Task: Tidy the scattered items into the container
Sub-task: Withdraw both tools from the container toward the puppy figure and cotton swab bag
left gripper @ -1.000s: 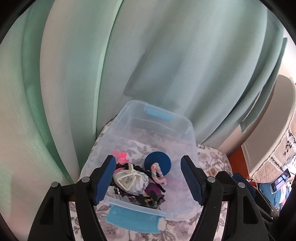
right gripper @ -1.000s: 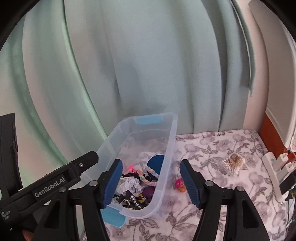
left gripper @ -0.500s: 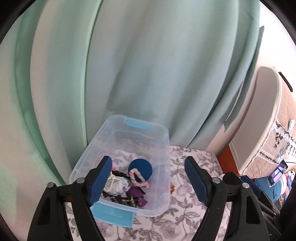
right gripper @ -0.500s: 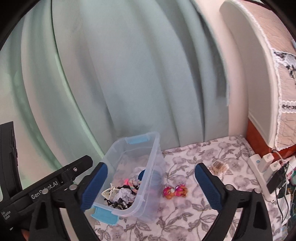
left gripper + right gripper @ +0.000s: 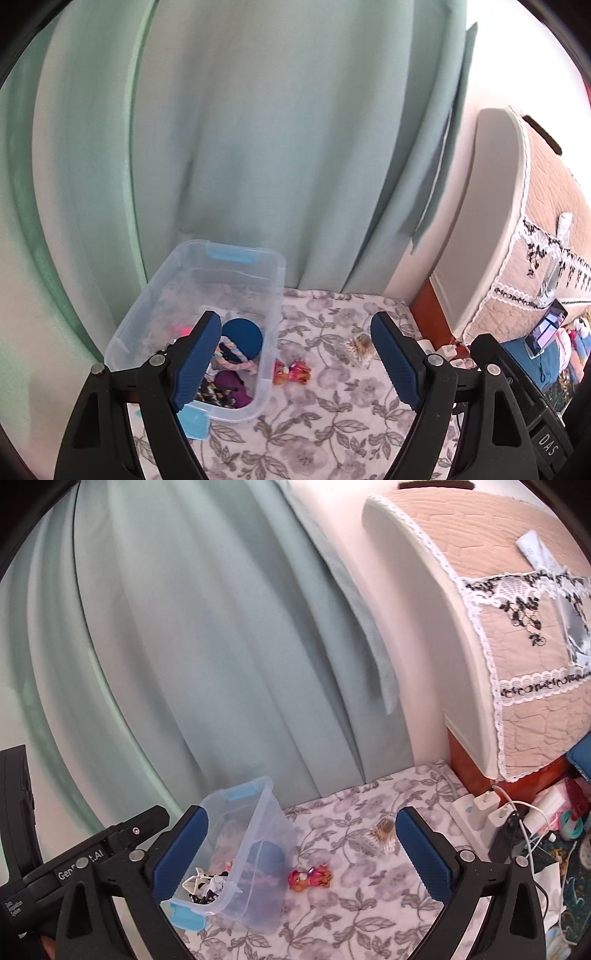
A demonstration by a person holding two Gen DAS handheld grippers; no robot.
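Two items left outside the clear plastic bin (image 5: 273,280), both on the floral-cloth desk (image 5: 332,417).

Pink-and-orange toy figure (image 5: 309,877) lies just beside the bin's wall; packet of cotton swabs (image 5: 382,836) sits farther toward the power strip (image 5: 476,808). Bin already holds a blue disc (image 5: 243,334), braided rope and hair ties. Left gripper (image 5: 295,363) jaws spread, nothing between; right gripper (image 5: 301,853) jaws opening wide, empty, framing the toy, probably the next pick.
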